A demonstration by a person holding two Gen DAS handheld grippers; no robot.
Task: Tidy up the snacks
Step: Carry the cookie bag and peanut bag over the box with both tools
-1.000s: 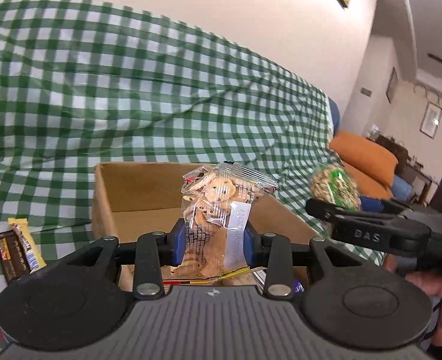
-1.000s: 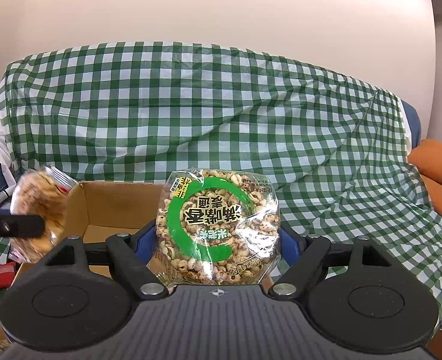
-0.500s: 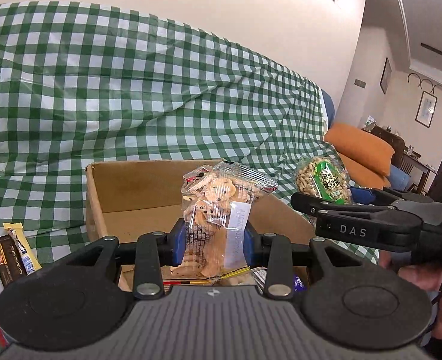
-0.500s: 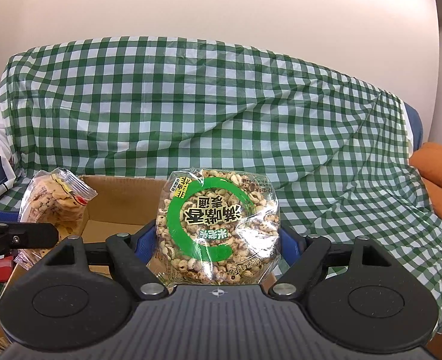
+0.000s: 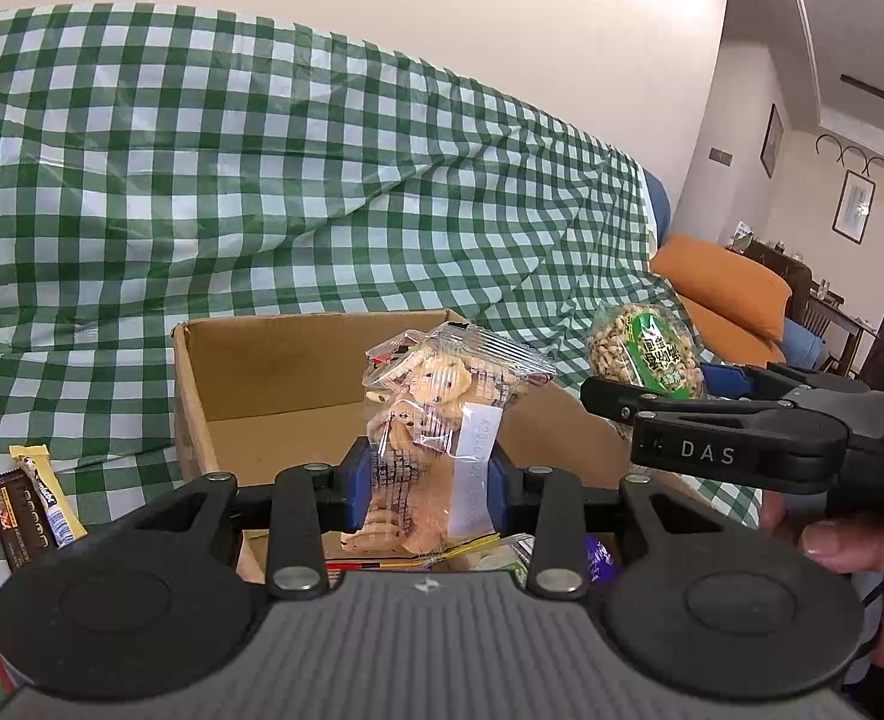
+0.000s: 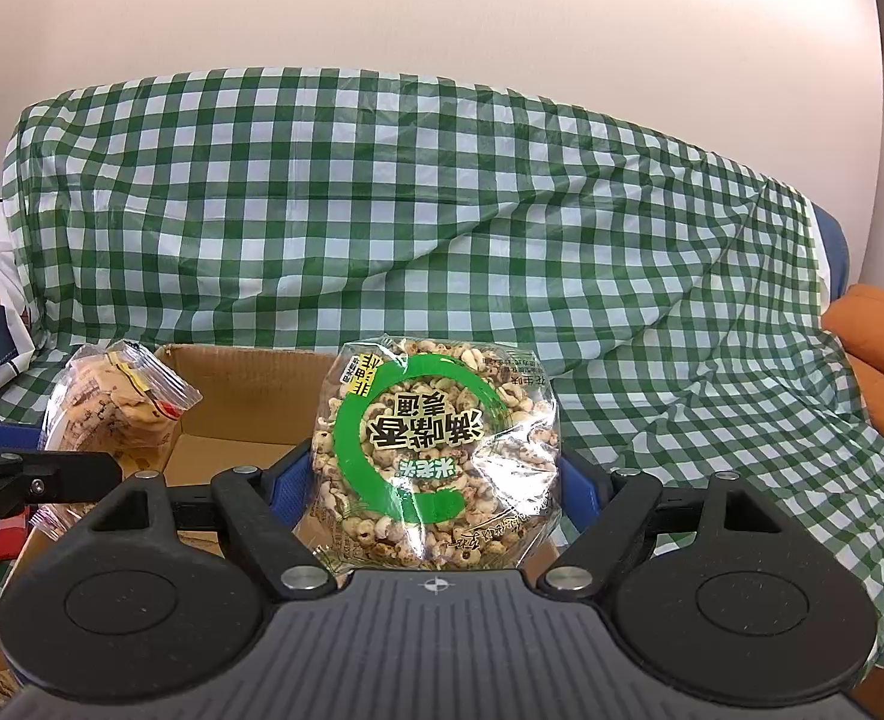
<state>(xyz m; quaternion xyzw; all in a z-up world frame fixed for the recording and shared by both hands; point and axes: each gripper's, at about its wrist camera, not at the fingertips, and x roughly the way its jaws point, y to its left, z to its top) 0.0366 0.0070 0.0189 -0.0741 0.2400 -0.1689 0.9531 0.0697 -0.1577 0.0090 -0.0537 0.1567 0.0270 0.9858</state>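
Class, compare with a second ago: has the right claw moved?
Yes. In the left wrist view the right claw with its puffed-grain bag moved left, nearer the cardboard box.

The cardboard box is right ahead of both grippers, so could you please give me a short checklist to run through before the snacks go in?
1. Left gripper clamps the cookie bag: ok.
2. Right gripper clamps the puffed grain bag: ok.
3. Cardboard box open on top: ok.
4. Free floor space in box: cannot tell.
5. Grippers apart from each other: ok.
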